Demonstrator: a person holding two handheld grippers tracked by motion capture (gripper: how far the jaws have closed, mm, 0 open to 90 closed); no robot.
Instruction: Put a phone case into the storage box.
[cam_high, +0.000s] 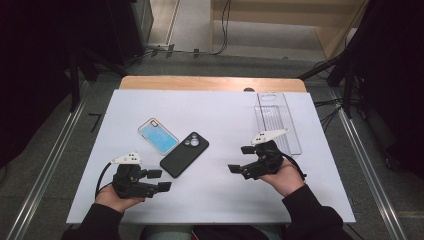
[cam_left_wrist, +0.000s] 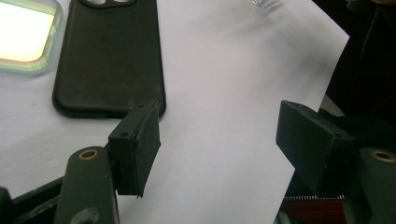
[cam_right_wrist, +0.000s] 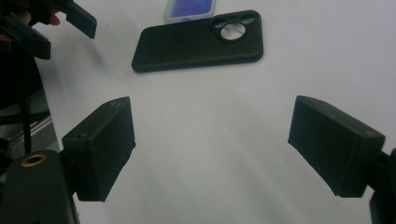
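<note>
Both sit gaping with nothing held: left hand-held gripper (cam_high: 159, 180) just beside the black phone case (cam_high: 184, 154), right hand-held gripper (cam_high: 241, 159) farther off.

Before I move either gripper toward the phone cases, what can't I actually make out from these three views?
- Black phone case: in the left gripper view its camera end is cut off by the top edge; the left gripper's near jaw covers one corner.
- Blue-backed case: mostly cut off by the top edge in the right gripper view.
- Clear plastic tray: in the high view its near end is hidden behind the right gripper; contents too faint to tell.
</note>
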